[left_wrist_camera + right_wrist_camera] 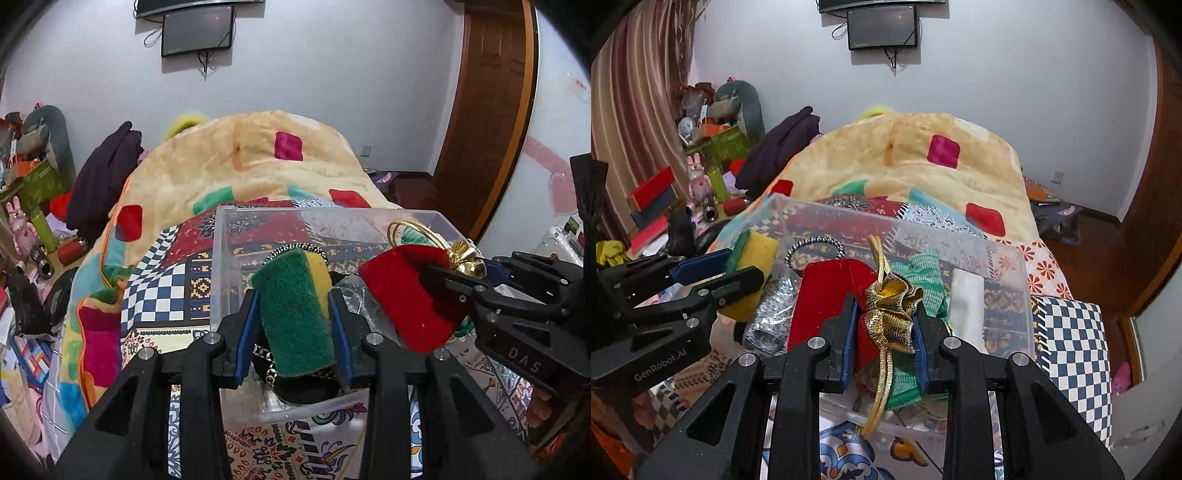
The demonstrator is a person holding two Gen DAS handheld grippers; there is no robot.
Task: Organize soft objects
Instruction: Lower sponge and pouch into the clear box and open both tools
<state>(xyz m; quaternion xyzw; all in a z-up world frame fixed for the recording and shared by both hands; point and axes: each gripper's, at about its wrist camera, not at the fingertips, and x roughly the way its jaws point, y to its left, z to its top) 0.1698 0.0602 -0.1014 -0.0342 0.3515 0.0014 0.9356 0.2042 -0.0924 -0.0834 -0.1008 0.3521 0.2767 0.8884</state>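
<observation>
My left gripper (293, 306) is shut on a green-and-yellow sponge (295, 306), bent between the blue pads, held over a clear plastic box (229, 258) on the bed. It also shows in the right wrist view (753, 273). My right gripper (884, 314) is shut on a red pouch with a gold ruffled neck and gold cord (890, 314), above the same box (1027, 280). The red pouch (406, 299) shows at the right of the left wrist view. In the box lie a black-and-white hair tie (814, 245), green mesh fabric (925, 273) and a white cloth (966, 295).
The box rests on a patterned bedspread (173, 280). A folded beige blanket with coloured squares (258, 155) lies behind it. A dark garment (107, 177) and cluttered toys and boxes (33, 177) are at the left. A wooden door (491, 110) stands at the right.
</observation>
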